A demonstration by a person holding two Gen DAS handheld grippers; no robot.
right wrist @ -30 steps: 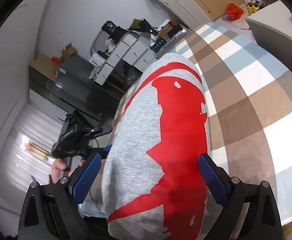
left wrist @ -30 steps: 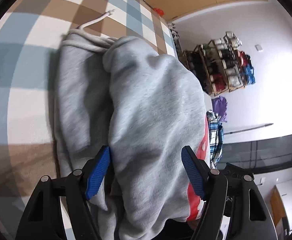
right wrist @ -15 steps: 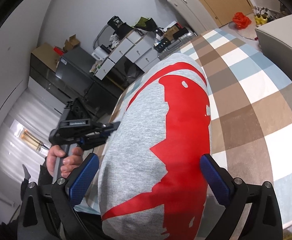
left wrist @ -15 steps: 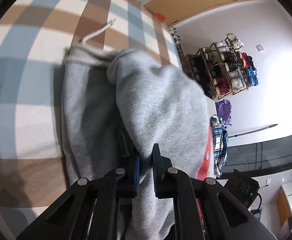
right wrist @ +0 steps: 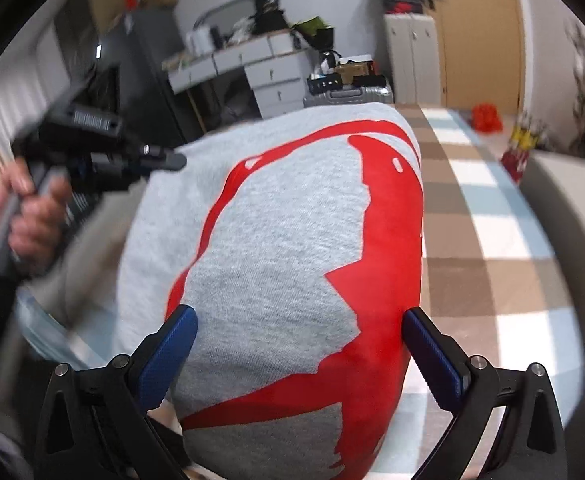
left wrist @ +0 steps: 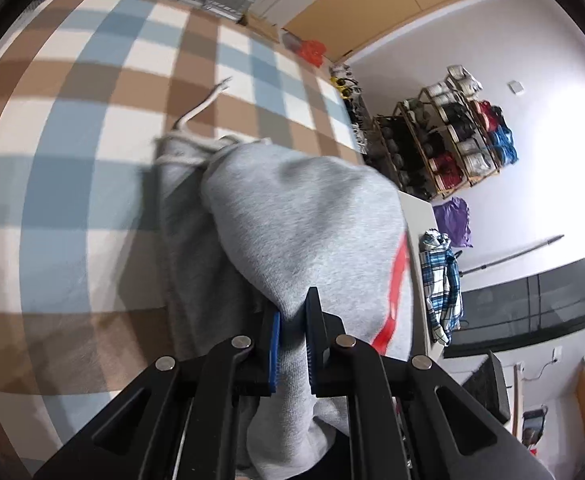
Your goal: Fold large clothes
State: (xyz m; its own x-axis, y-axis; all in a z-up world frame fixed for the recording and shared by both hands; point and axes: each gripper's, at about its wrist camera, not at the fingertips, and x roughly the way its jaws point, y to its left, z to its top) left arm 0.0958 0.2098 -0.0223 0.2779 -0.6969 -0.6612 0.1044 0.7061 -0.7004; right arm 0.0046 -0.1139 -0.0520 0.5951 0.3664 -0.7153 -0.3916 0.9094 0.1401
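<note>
Grey fleece sweatshirt with a large red print (right wrist: 292, 240) lies bunched on a surface covered in a blue, brown and white checked cloth (left wrist: 72, 128), which could be a bed or a tabletop; the frames do not settle it. One thick fold of the garment is lifted off the rest, and that is why it looks humped rather than flat: the left claw (left wrist: 292, 344) has just been closing and now pinches a ridge of the grey fabric between its blue pads, so the layer hangs from it. In the right wrist view the same tool shows at the left edge, blurred, with a person's hand (right wrist: 28, 216) wrapped round its handle.

The right claw (right wrist: 300, 344) stands with its jaws wide, one blue pad on either side of the printed panel, neither pressing on the cloth. It looks placed to take a second hold on the opposite edge, so that the layer could be carried over evenly; with only one corner held, the heavy fleece would likely sag and twist.

A white drawstring (left wrist: 200, 108) trails from the far end of the garment across the checks. Beyond the surface are a wooden rack of shoes (left wrist: 444, 140), a plaid shirt hanging by the wall (left wrist: 440, 284), and a silver suitcase (right wrist: 348, 96) below pale drawers.
</note>
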